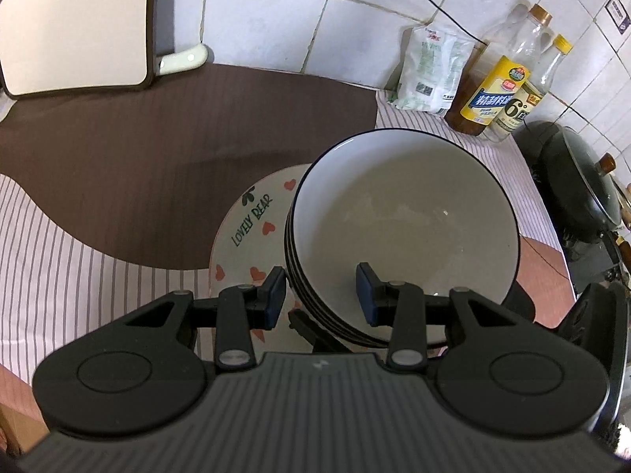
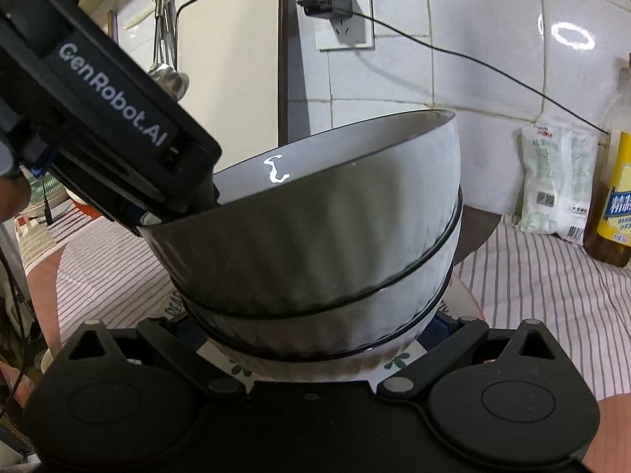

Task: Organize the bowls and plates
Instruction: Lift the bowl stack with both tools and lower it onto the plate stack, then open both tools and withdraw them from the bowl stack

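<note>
Nested white black-rimmed ceramic bowls (image 1: 402,228) gripped over printed round plate (image 1: 252,232).
Left gripper (image 1: 321,295) pinching bowl walls for control; right gripper (image 2: 315,339) finger state indeterminate, tips hidden under stack.

The stacked bowls (image 1: 402,213) look glazed ceramic, glossy white with thin black rims. Left tongs (image 1: 321,295) are matt black plastic with blue rubbery pads. Beyond them, striped cloth (image 1: 79,244) covers the counter; behind, wall tiles (image 1: 276,8) shine.

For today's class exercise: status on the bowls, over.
Left gripper clamps bowl stack rim. Right gripper flanks stack base, grip unclear. Stack tilted above plate.
</note>
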`<act>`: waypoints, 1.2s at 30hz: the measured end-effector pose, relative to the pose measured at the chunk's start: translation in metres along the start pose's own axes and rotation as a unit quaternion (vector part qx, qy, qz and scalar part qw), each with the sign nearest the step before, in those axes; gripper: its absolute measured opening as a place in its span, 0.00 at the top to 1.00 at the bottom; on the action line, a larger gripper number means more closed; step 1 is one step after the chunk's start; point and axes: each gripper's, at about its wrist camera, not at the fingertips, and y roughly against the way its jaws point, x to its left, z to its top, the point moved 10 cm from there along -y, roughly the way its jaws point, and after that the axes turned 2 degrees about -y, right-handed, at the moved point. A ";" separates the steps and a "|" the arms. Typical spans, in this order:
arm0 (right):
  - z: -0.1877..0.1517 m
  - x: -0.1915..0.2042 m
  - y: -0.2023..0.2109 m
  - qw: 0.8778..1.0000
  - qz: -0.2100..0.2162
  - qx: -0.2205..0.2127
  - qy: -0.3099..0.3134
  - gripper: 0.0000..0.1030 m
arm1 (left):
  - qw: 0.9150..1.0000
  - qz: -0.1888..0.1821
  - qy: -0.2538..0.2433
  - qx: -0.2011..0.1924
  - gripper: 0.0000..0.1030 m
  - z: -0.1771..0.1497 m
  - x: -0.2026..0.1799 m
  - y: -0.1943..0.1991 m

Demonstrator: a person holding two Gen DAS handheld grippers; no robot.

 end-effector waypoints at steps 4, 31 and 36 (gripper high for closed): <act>-0.006 0.001 -0.006 1.000 0.001 0.009 -0.003 0.00 | 1.000 0.006 -0.001 0.007 0.64 -0.002 0.001 -0.005; -0.019 -0.006 0.018 0.997 -0.042 0.066 0.019 0.00 | 1.000 0.022 0.015 -0.006 0.51 -0.007 -0.002 0.007; -0.011 -0.003 0.044 0.997 -0.048 0.055 0.017 0.00 | 0.999 0.029 0.003 -0.024 0.50 -0.009 -0.014 0.031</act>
